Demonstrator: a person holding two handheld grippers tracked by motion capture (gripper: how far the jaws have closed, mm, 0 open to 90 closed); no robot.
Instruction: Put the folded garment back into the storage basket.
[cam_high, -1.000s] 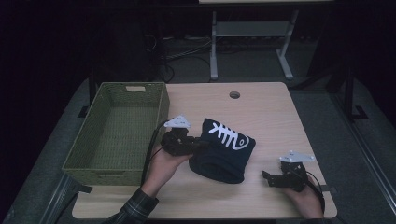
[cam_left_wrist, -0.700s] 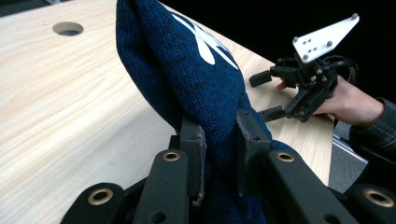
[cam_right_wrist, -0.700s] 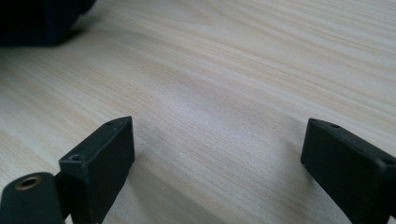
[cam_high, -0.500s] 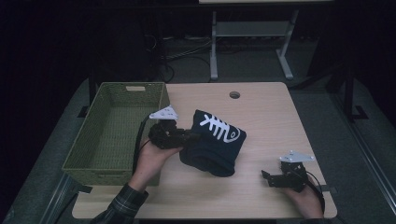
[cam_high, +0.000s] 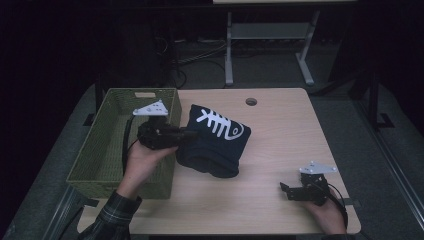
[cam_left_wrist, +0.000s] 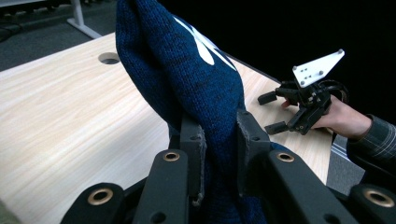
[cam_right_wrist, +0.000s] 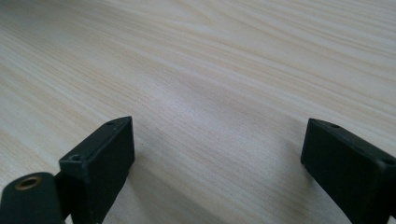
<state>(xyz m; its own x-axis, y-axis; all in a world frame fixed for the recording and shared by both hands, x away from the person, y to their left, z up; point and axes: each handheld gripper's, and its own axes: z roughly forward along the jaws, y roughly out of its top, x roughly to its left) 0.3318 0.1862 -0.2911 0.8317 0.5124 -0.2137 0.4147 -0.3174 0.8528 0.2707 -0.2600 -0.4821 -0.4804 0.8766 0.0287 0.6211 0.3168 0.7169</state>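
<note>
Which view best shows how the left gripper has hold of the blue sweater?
The left gripper view: both jaws are shut on a fold of the blue sweater. The high view shows the left gripper at the sweater's edge beside the basket. The right gripper view looks at bare table.

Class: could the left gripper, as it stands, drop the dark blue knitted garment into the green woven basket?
Probably yes: the left gripper is shut on the dark blue knitted garment right beside the open green woven basket.

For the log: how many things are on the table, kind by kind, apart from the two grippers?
Green woven basket: 1
Navy knitted garment with a white fishbone print: 1, pinched between the fingers of the left gripper
Total: 2
</note>
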